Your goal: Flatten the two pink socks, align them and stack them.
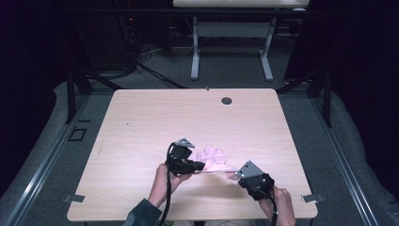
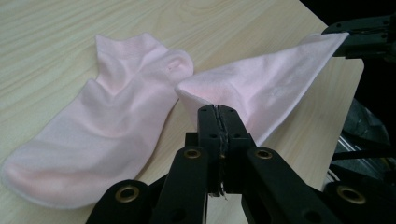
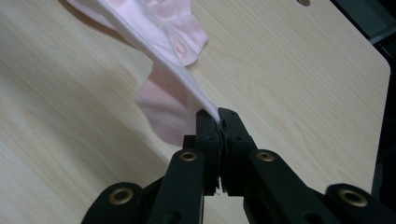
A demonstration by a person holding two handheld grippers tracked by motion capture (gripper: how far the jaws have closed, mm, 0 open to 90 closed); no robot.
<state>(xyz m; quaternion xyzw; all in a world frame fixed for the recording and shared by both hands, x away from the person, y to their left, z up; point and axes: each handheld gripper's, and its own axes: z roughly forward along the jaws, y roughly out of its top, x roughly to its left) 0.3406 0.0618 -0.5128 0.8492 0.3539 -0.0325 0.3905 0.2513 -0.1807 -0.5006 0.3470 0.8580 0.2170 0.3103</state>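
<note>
I hold my left gripper (image 1: 200,165) and right gripper (image 1: 234,176) low over the table's (image 1: 141,122) near edge, tips facing, each clenched on one end of a pink sock (image 2: 275,88) stretched between them; the other sock (image 2: 116,126) lies flat just beyond.

A pale wooden table (image 1: 141,122) stands on grey carpet (image 1: 226,70) in a dark room.

I find nothing to read here: no word, label, brand or number. The pale wooden tabletop (image 1: 141,127) before me is unmarked. The pink cotton socks (image 2: 116,116) carry no print that I can make out.
</note>
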